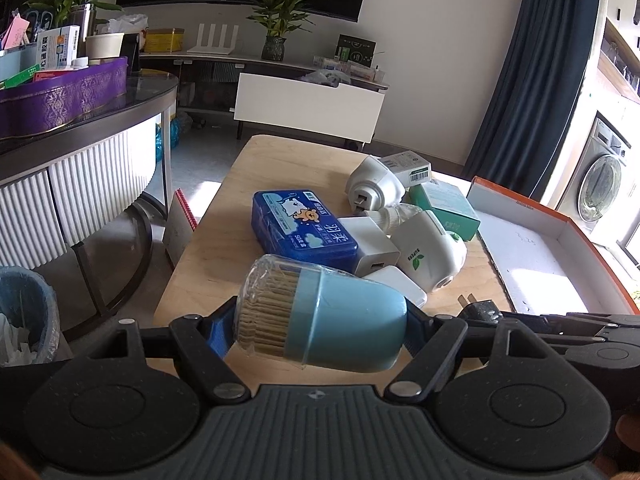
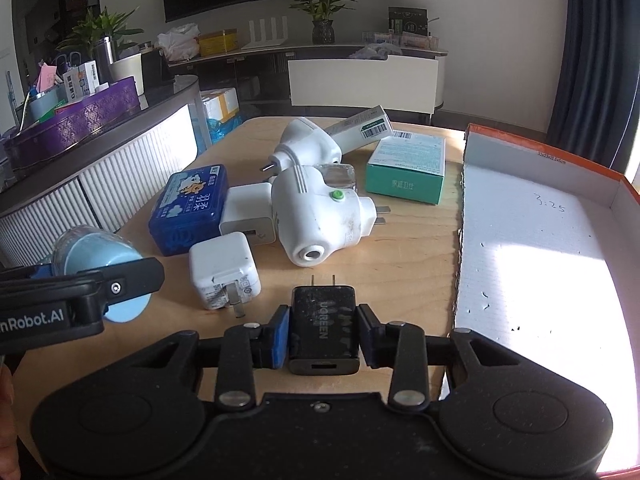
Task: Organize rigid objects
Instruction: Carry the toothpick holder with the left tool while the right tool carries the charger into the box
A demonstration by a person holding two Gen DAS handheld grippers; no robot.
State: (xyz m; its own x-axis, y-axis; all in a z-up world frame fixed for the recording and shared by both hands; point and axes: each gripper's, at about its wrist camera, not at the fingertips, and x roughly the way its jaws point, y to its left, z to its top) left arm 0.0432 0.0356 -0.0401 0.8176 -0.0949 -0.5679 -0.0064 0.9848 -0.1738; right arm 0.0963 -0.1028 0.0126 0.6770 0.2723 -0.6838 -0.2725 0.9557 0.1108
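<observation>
My left gripper (image 1: 316, 322) is shut on a light blue toothpick holder (image 1: 320, 316) with a clear cap, lying sideways between the pads; it also shows in the right wrist view (image 2: 96, 258). My right gripper (image 2: 323, 334) is shut on a black UGREEN charger (image 2: 323, 326), prongs pointing away, just above the wooden table (image 2: 400, 260). An open orange-edged white box (image 2: 532, 240) lies to the right. On the table are a blue tin (image 2: 190, 208), two white chargers (image 2: 224, 270), two white plug-in devices (image 2: 320, 216) and a green box (image 2: 406, 170).
A second white plug-in device (image 2: 306, 142) and a long white carton (image 2: 360, 126) lie at the table's far side. A curved dark counter (image 1: 80, 120) with a purple tray stands left, a bin (image 1: 24, 312) below it. A washing machine (image 1: 600, 184) stands far right.
</observation>
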